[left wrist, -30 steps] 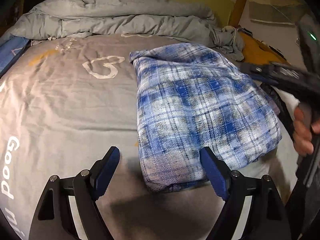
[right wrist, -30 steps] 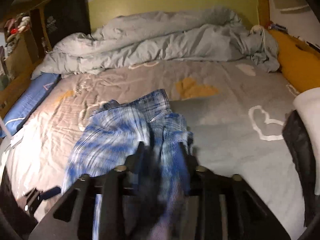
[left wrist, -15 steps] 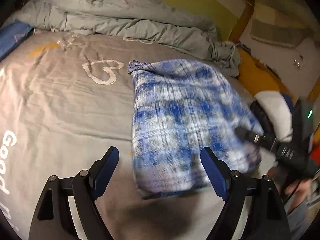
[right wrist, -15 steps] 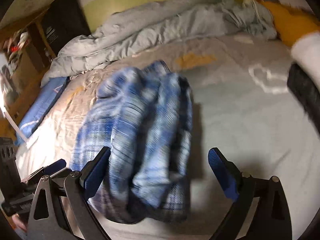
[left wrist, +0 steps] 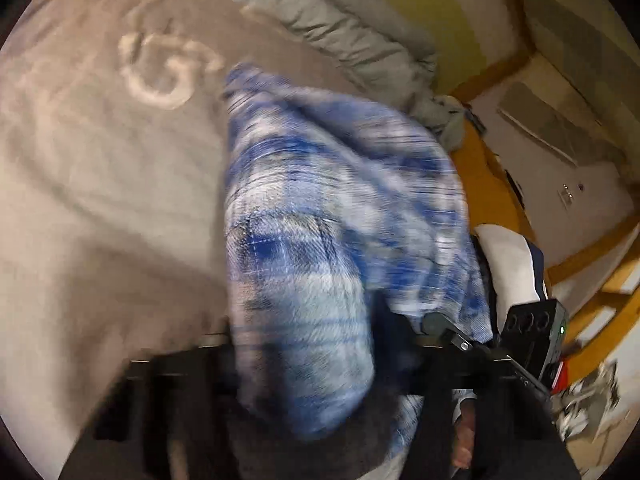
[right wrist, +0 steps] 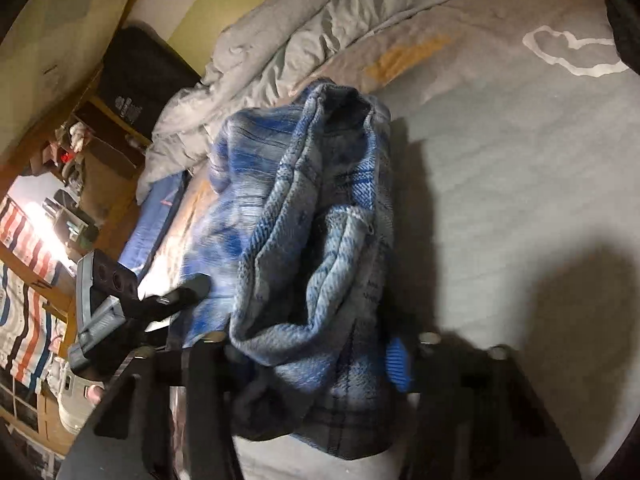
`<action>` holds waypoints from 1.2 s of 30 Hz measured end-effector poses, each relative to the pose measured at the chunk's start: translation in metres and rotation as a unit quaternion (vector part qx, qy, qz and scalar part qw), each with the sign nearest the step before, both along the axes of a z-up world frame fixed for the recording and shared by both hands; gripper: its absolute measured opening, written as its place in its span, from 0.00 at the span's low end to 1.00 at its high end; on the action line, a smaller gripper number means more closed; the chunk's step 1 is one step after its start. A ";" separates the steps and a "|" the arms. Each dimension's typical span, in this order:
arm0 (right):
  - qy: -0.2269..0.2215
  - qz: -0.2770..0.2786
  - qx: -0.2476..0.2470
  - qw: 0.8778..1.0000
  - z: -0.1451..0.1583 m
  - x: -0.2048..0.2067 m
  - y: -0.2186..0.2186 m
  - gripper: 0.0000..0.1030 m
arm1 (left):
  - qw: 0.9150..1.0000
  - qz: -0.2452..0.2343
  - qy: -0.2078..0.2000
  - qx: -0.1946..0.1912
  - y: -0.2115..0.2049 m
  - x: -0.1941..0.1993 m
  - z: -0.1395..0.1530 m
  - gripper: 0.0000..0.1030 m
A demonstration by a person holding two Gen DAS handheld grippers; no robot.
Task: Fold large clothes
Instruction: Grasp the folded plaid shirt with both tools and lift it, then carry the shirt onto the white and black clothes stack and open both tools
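Both tongs have closed on the blue plaid shirt [left wrist: 320, 208], each biting the near edge of the folded bundle. The left gripper [left wrist: 304, 364] is blurred, but its 2 dark fingers sit tight against the cloth with fabric bulging between them. The right gripper [right wrist: 316, 360] pinches a thick roll of layers, a blue pad [right wrist: 398, 364] showing just at the right side of the wad. The shirt [right wrist: 312, 208] is bunched and raised at the near end, its far end reaching toward the middle of the grey bedsheet [right wrist: 520, 160]. A white heart outline [right wrist: 572, 52] is printed on the sheet far right. A crumpled grey duvet [right wrist: 320, 24] lies heaped along the far side, against the yellow-green headboard [left wrist: 440, 4].
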State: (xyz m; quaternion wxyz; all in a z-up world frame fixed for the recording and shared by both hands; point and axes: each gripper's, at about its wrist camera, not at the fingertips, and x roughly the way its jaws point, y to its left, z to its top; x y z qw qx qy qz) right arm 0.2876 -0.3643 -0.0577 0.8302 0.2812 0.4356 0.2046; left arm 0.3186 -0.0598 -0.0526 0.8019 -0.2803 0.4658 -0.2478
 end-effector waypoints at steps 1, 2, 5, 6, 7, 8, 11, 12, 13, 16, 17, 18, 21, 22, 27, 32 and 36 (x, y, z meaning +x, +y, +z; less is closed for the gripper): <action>-0.002 -0.002 0.001 1.000 0.002 -0.001 0.000 0.36 | 1.000 -0.004 -0.014 0.010 -0.004 -0.003 0.007 0.30; -0.008 -0.004 -0.003 1.000 0.007 -0.003 0.001 0.34 | 0.999 -0.009 -0.037 0.032 -0.011 -0.007 0.019 0.27; -0.060 -0.008 -0.050 0.997 0.043 -0.016 0.009 0.32 | 0.993 -0.028 -0.091 0.066 -0.030 -0.018 0.053 0.25; -0.075 -0.013 -0.058 0.995 0.057 -0.021 0.007 0.32 | 0.992 -0.033 -0.105 0.063 -0.036 -0.021 0.066 0.25; -0.087 -0.019 -0.062 0.994 0.071 -0.026 0.001 0.32 | 0.990 -0.039 -0.124 0.058 -0.046 -0.024 0.082 0.25; -0.099 -0.025 -0.065 0.993 0.084 -0.030 -0.005 0.32 | 0.988 -0.045 -0.137 0.057 -0.054 -0.026 0.094 0.25; -0.140 -0.049 -0.094 0.984 0.129 -0.050 -0.029 0.32 | 0.979 -0.070 -0.183 0.048 -0.095 -0.031 0.136 0.25; -0.152 -0.063 -0.107 0.981 0.145 -0.058 -0.040 0.32 | 0.977 -0.080 -0.194 0.041 -0.111 -0.031 0.148 0.25; -0.161 -0.078 -0.117 0.977 0.159 -0.065 -0.050 0.32 | 0.975 -0.089 -0.202 0.034 -0.125 -0.031 0.158 0.25; -0.184 -0.128 -0.155 0.962 0.201 -0.090 -0.091 0.32 | 0.966 -0.122 -0.229 0.010 -0.184 -0.032 0.190 0.25; -0.191 -0.143 -0.167 0.957 0.211 -0.097 -0.102 0.32 | 0.963 -0.130 -0.237 0.004 -0.201 -0.033 0.198 0.25; -0.198 -0.162 -0.182 0.949 0.224 -0.105 -0.118 0.32 | 0.959 -0.141 -0.246 -0.002 -0.223 -0.033 0.207 0.25; -0.207 -0.216 -0.204 0.932 0.250 -0.122 -0.161 0.33 | 0.952 -0.166 -0.257 -0.021 -0.281 -0.030 0.229 0.25; -0.209 -0.232 -0.209 0.927 0.257 -0.125 -0.175 0.33 | 0.950 -0.176 -0.256 -0.030 -0.305 -0.027 0.234 0.25; -0.190 -0.298 -0.236 0.905 0.264 -0.132 -0.242 0.34 | 0.950 -0.203 -0.236 -0.027 -0.391 -0.016 0.227 0.25; -0.109 -0.327 -0.243 0.907 0.214 -0.116 -0.296 0.34 | 0.963 -0.221 -0.154 0.009 -0.454 0.013 0.157 0.28; -0.087 -0.331 -0.261 0.903 0.176 -0.103 -0.310 0.40 | 0.961 -0.224 -0.163 0.027 -0.465 0.016 0.129 0.35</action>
